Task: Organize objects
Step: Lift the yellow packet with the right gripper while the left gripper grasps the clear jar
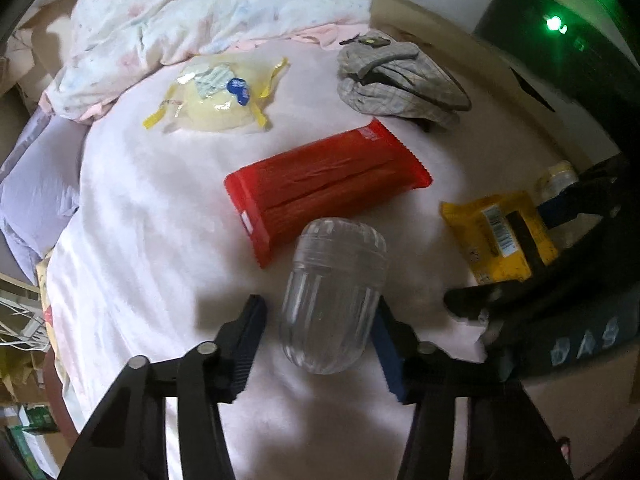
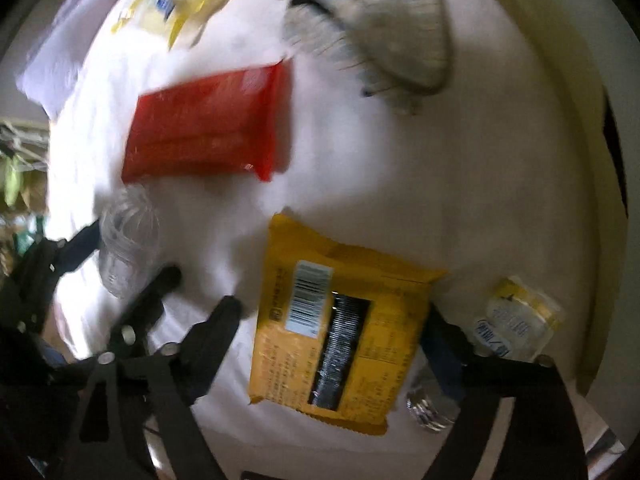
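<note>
Nearest the lens, on a bed (image 1: pixel 132 240) spread with a pale pink sheet, the left gripper (image 1: pixel 320 330) straddles a clear ribbed plastic jar (image 1: pixel 334 300) that lies on its side, its long axis running away from the fingers and tipped slightly right, lid end far. One blue pad (image 1: pixel 384 340) looks pressed to the jar's right flank; the left finger (image 1: pixel 250 332) stands just off the other flank with a sliver of sheet showing between. The fingers are narrowed almost to the jar's width, and a firm hold cannot be confirmed.

To the right, the right gripper (image 2: pixel 332 344) hangs over a yellow snack packet (image 2: pixel 340 332) lying flat, barcode side up, its long axis also pointing near to far. Its fingers are spread wide, one either side of the packet's long edges and clear of both, holding nothing. Each hand is plainly nearer its own object, so the likely next move is a squeeze across each short width.

Just right of the packet a small yellow-labelled bottle (image 2: pixel 520 320) lies close to the right finger and could be nudged. Farther off, a red foil pack (image 1: pixel 324 184) lies slantwise beyond the jar. At the far side rest a bagged yellow face mask (image 1: pixel 216 96), left, a crumpled checked cloth (image 1: pixel 400 80), right, and a bunched floral quilt (image 1: pixel 208 4) behind.
</note>
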Available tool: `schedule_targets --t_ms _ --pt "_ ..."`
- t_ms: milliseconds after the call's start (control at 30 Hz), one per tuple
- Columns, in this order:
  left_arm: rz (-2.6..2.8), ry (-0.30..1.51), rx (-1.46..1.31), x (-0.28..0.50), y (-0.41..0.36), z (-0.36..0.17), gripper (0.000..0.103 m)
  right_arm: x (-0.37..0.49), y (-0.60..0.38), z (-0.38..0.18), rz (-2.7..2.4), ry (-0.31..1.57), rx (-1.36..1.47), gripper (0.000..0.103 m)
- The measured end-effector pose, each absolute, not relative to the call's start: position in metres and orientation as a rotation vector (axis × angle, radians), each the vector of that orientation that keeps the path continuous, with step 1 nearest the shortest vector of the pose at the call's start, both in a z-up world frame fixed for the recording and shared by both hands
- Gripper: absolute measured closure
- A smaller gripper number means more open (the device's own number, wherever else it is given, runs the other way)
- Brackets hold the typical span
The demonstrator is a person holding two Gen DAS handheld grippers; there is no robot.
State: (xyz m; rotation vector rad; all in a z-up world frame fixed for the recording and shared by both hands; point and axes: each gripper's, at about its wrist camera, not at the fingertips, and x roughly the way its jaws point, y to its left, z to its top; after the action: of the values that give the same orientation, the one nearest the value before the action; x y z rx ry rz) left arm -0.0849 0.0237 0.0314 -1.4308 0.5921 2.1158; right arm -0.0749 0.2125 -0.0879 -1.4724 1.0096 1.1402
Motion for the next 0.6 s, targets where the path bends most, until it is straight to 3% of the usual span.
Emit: schedule_targets --t_ms 133,600 --pt "2.124 0.599 -1.421 -0.081 0.023 0.032 0.063 -0.084 0.216 -0.103 1.066 1.021 -1.532 0.0" --pt "2.169 0.496 -1.404 -0.08 0.016 0.03 0.062 -0.085 0.201 -0.113 1.068 0.988 -1.436 0.0"
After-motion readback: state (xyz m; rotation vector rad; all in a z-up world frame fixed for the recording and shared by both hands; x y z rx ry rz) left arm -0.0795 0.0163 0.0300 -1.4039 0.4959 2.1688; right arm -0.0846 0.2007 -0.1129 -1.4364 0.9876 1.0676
